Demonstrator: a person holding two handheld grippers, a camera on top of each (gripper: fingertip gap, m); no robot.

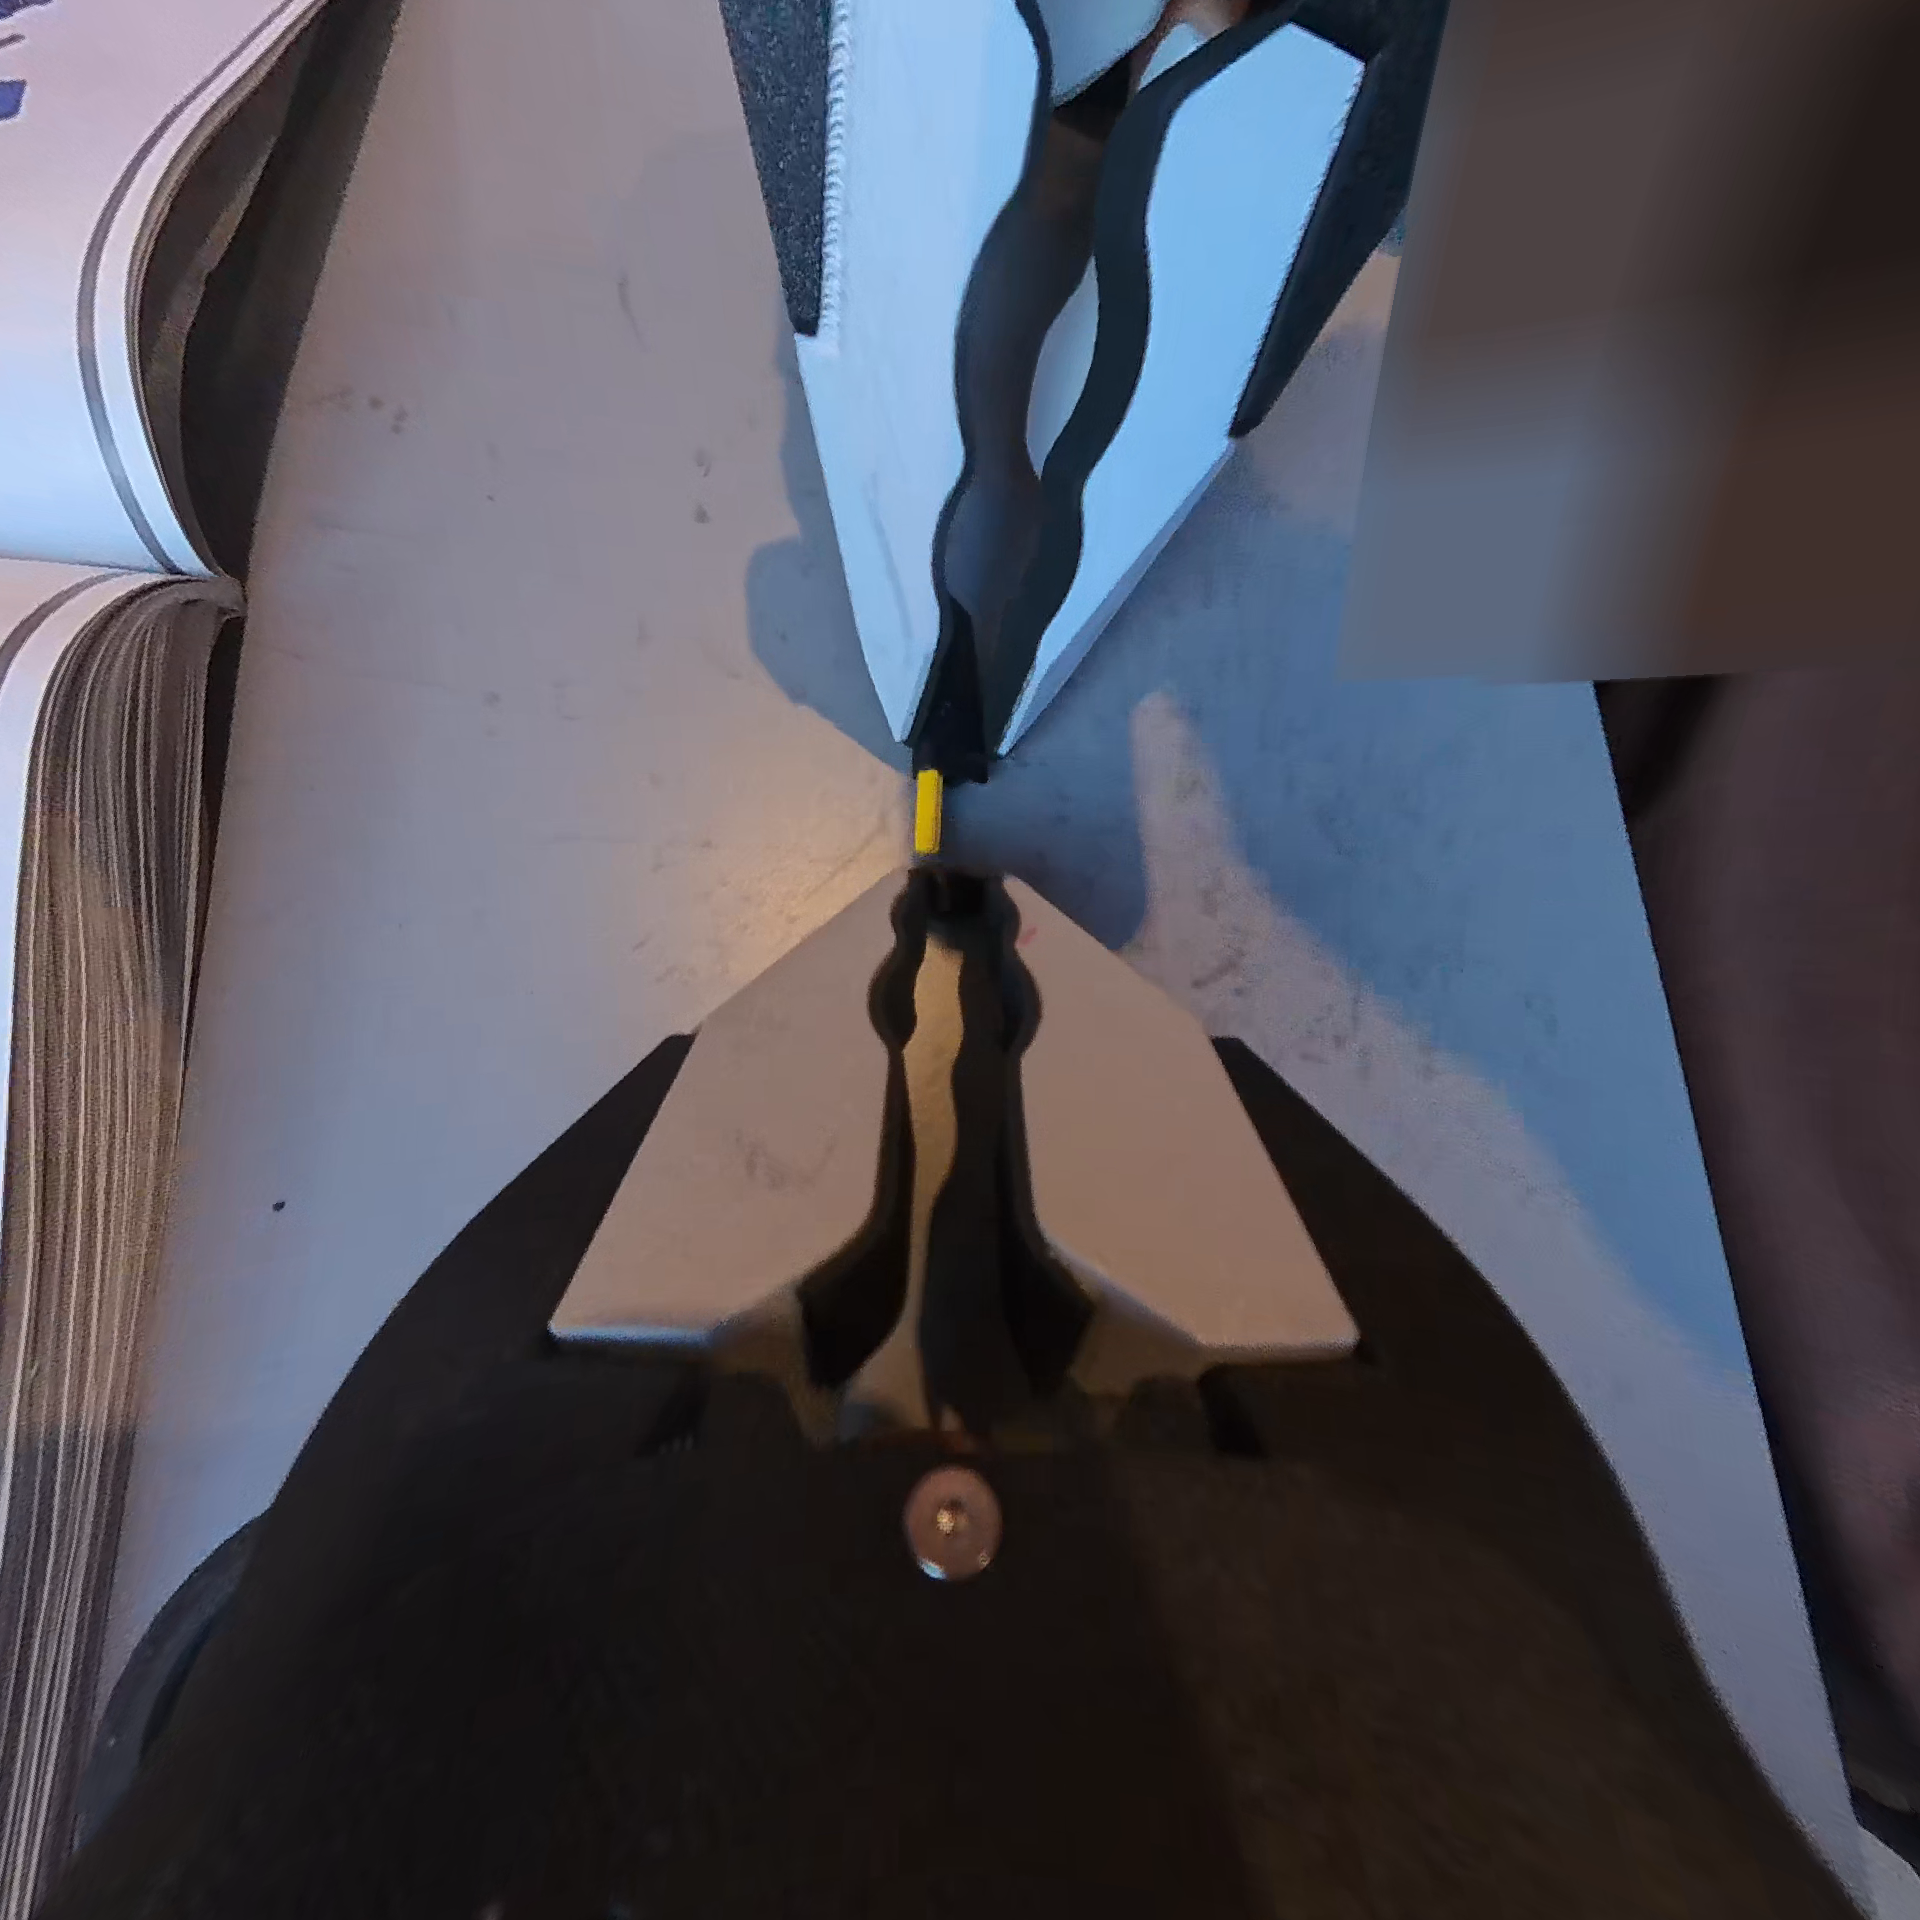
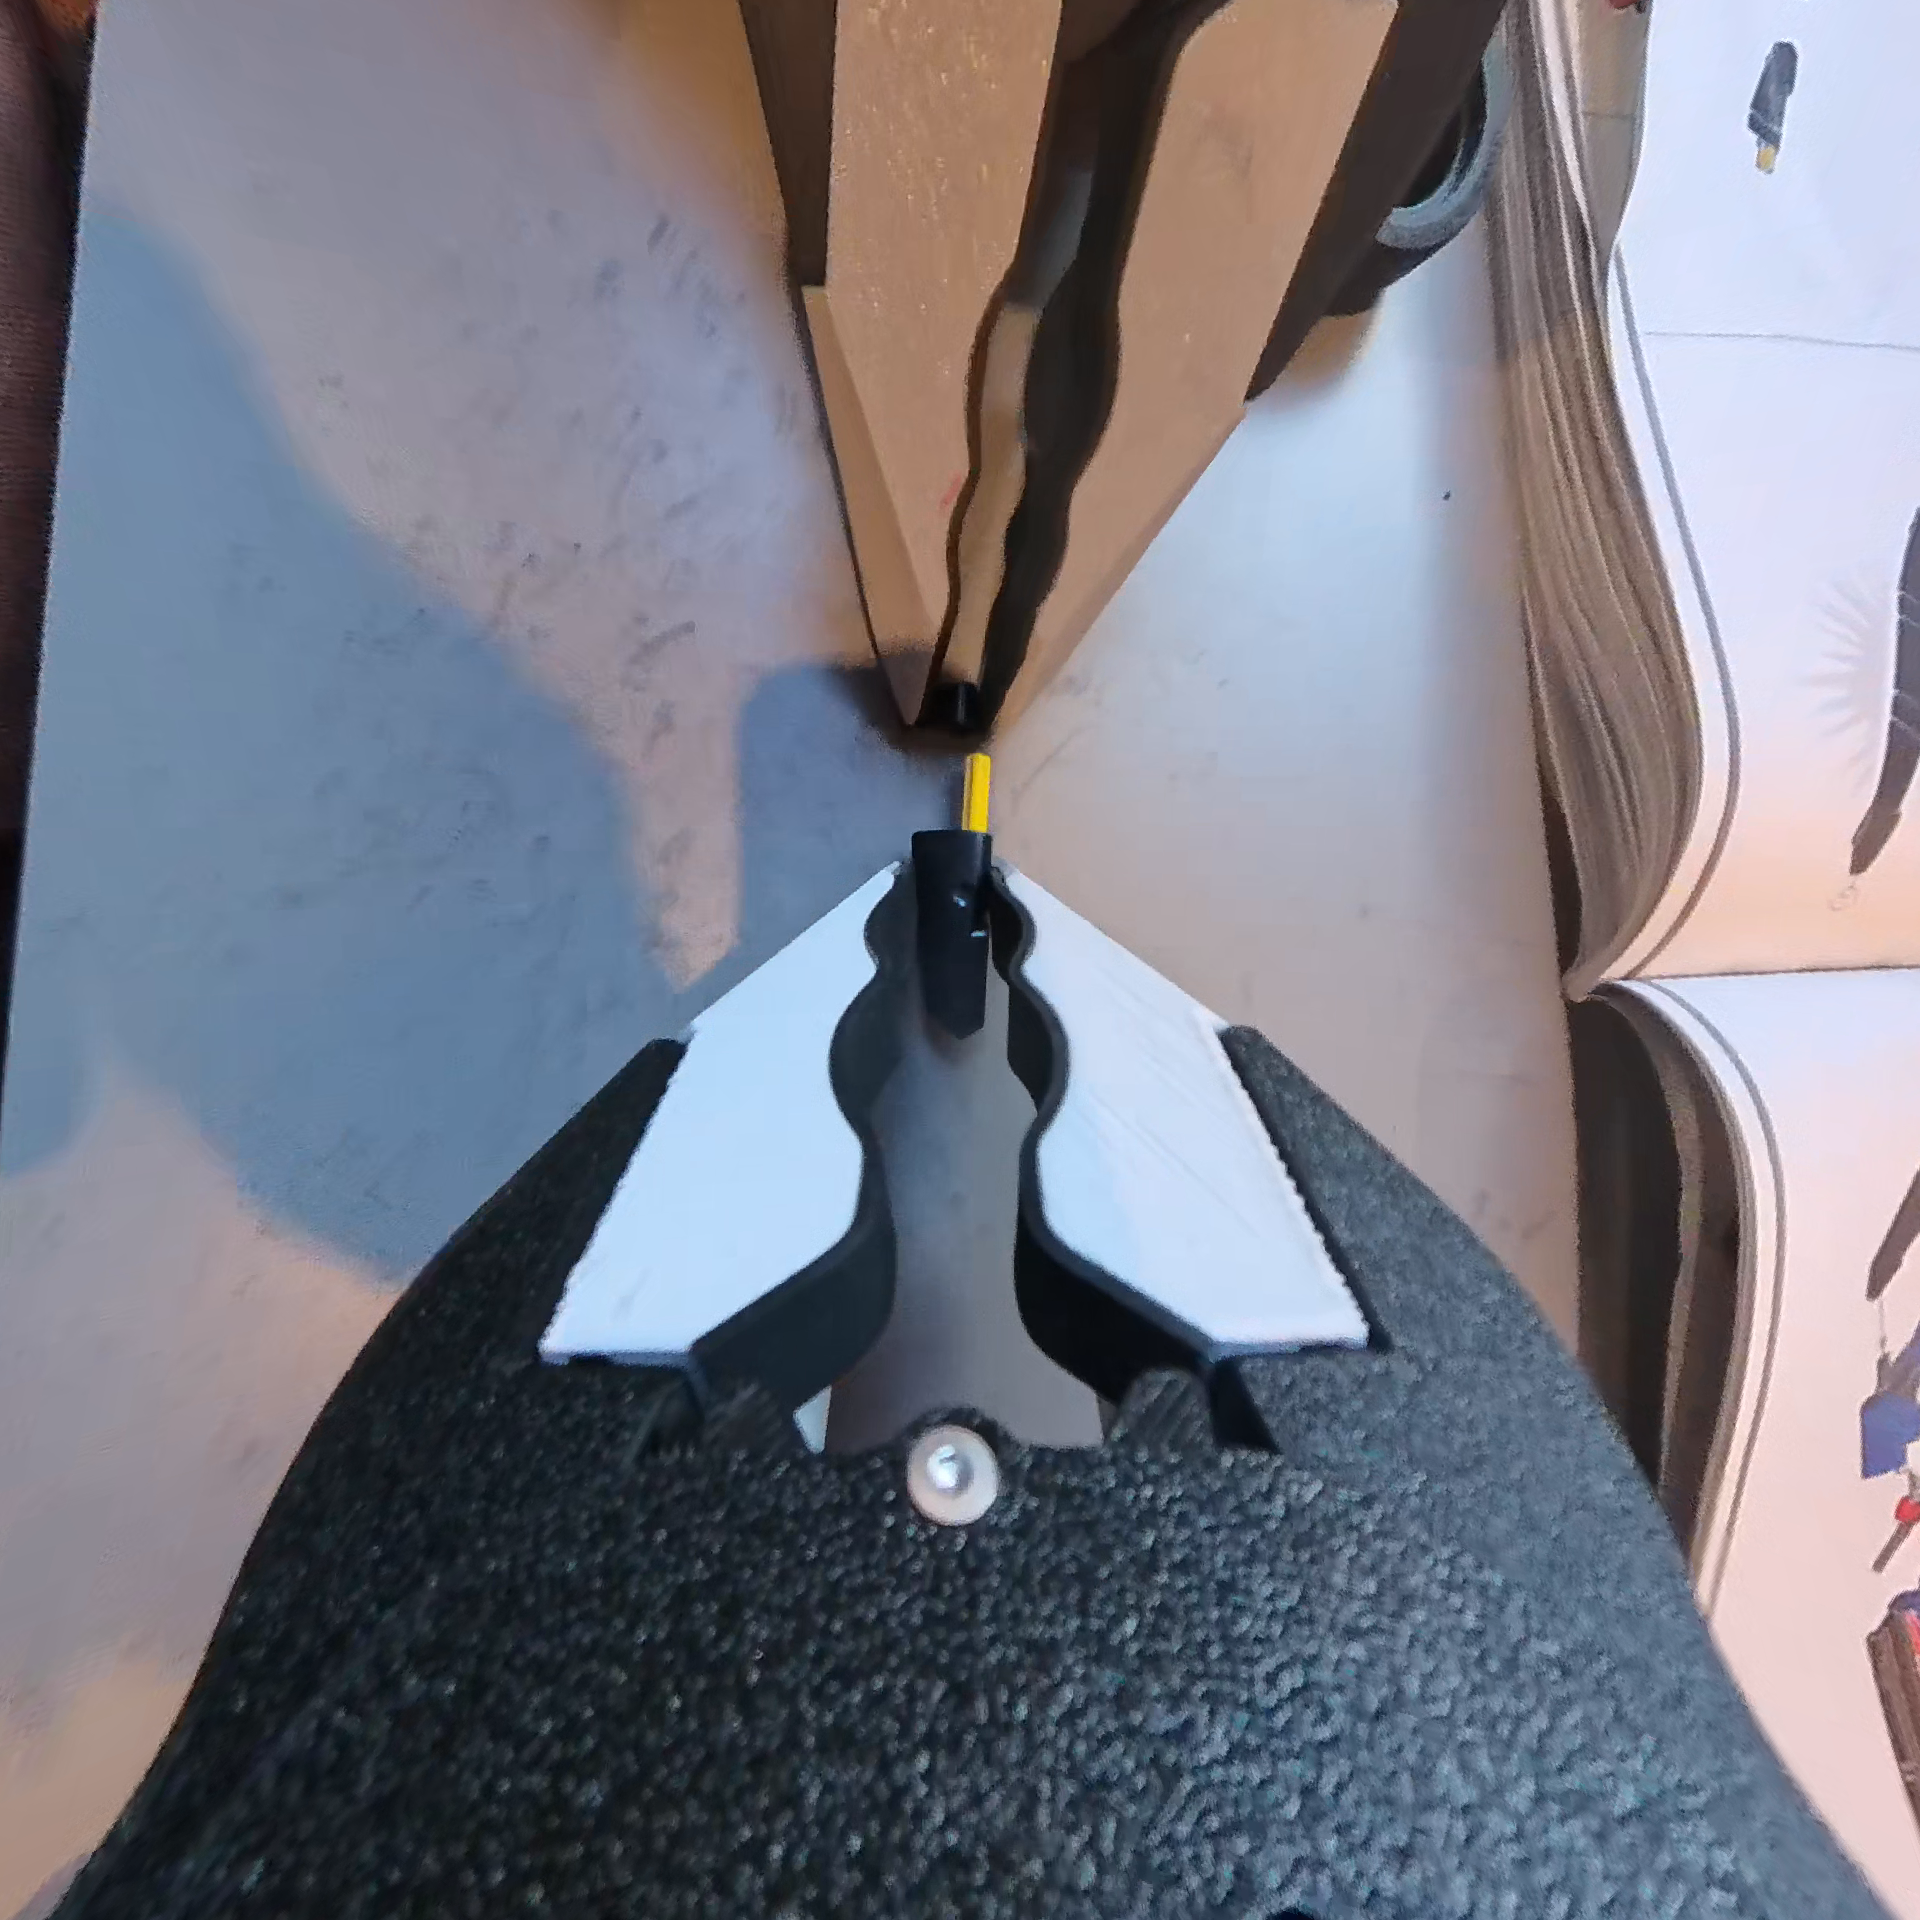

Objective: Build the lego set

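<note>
Scuffed white table; right hand-held gripper clamps black piece with yellow pin; left hand-held gripper pinches half-hidden black bit.

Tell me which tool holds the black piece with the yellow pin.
The right tool: its black piece carries the yellow pin. The left tool grips only a small black piece.

I read mixed lighting in both wrist views: warm light on part of the bench, cool blue soft-edged shadows elsewhere. My left tongs sit dim and slightly soft; the right tongs are sharper, their white faces bright. Wide-angle bending curves the booklet at the frame edges.
</note>
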